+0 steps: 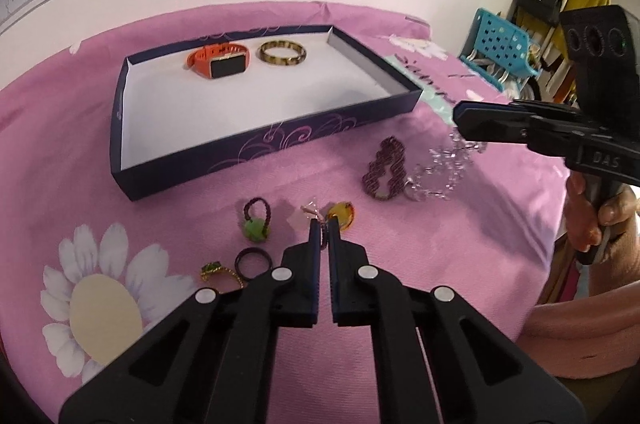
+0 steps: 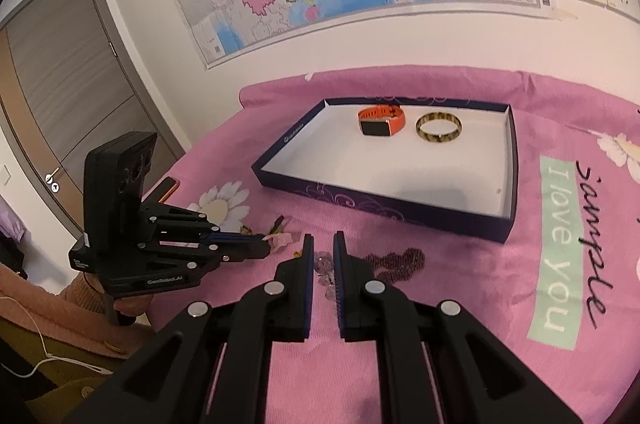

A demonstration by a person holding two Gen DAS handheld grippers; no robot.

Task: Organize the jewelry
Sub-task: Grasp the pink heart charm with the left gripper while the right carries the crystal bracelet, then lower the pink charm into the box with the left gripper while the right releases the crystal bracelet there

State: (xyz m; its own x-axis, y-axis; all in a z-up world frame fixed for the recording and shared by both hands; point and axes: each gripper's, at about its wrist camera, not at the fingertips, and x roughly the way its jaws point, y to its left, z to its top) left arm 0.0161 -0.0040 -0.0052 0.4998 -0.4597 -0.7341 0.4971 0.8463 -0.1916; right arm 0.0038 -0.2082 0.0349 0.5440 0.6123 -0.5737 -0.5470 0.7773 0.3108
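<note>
1. Left gripper (image 1: 324, 224) low over a pink flowered bedspread (image 1: 460, 256), jaws nearly together, tips pinched on a thin pinkish cord of a small pale pink trinket (image 1: 307, 212).
2. Just right of those tips, an amber oval pendant (image 1: 342, 215); just left, a green bead on a dark beaded loop (image 1: 256, 222).
3. Nearer the left gripper's body and to its left, a plain black ring (image 1: 253, 263) and a gold ring with a green stone (image 1: 218, 271).
4. Ahead of the left gripper, a shallow navy box (image 1: 256, 154) with white lining, holding an orange watch (image 1: 219, 61) and a mottled yellow-brown bangle (image 1: 283, 53) side by side at the far end.
5. Right gripper (image 2: 322, 244) slightly parted, a narrow gap between the fingers, clear crystal beads (image 2: 323, 264) lying in that gap; whether gripped, impossible to tell.
6. From the left wrist view, same clear bead strand (image 1: 444, 166) trailing on the cloth under the right gripper (image 1: 460, 120), touching a dark purple beaded chain (image 1: 384, 168) to its left.
7. Purple chain just right of the right gripper's fingers in its own view (image 2: 400, 262); box well ahead.
</note>
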